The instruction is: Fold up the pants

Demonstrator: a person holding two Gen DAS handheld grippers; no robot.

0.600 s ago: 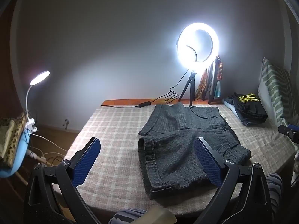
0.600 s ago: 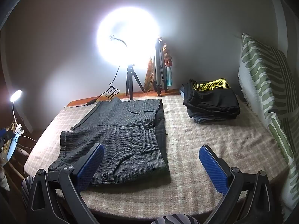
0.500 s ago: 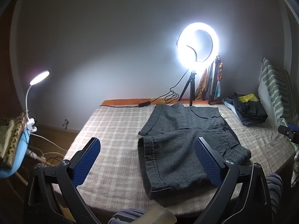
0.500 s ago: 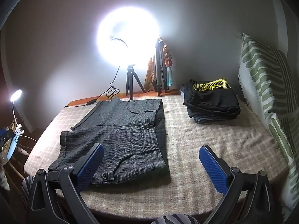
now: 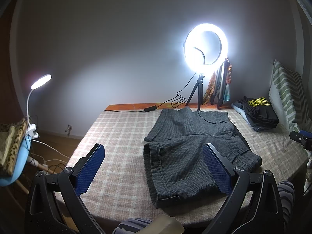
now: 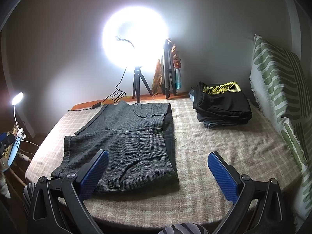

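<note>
1. My left gripper (image 5: pixel 153 168) sits at the bottom of its frame with its jaws spread wide and nothing between them.
2. My right gripper (image 6: pixel 158 173) is likewise at the bottom of its frame, jaws wide apart and holding nothing.
3. The grey pants (image 5: pixel 195 152) lie flat on the checked bedspread (image 5: pixel 117 136), filling the centre and lower right of the left view; my left claw's right pad (image 5: pixel 217 172) overlaps them in the picture.
4. In the right view the pants (image 6: pixel 128 142) lie left of centre, with my left pad (image 6: pixel 93 175) over their near edge; whether either pad touches the cloth, I cannot tell.
5. A pile of dark clothes (image 6: pixel 222 103) rests at the upper right, well apart from the pants.
</note>
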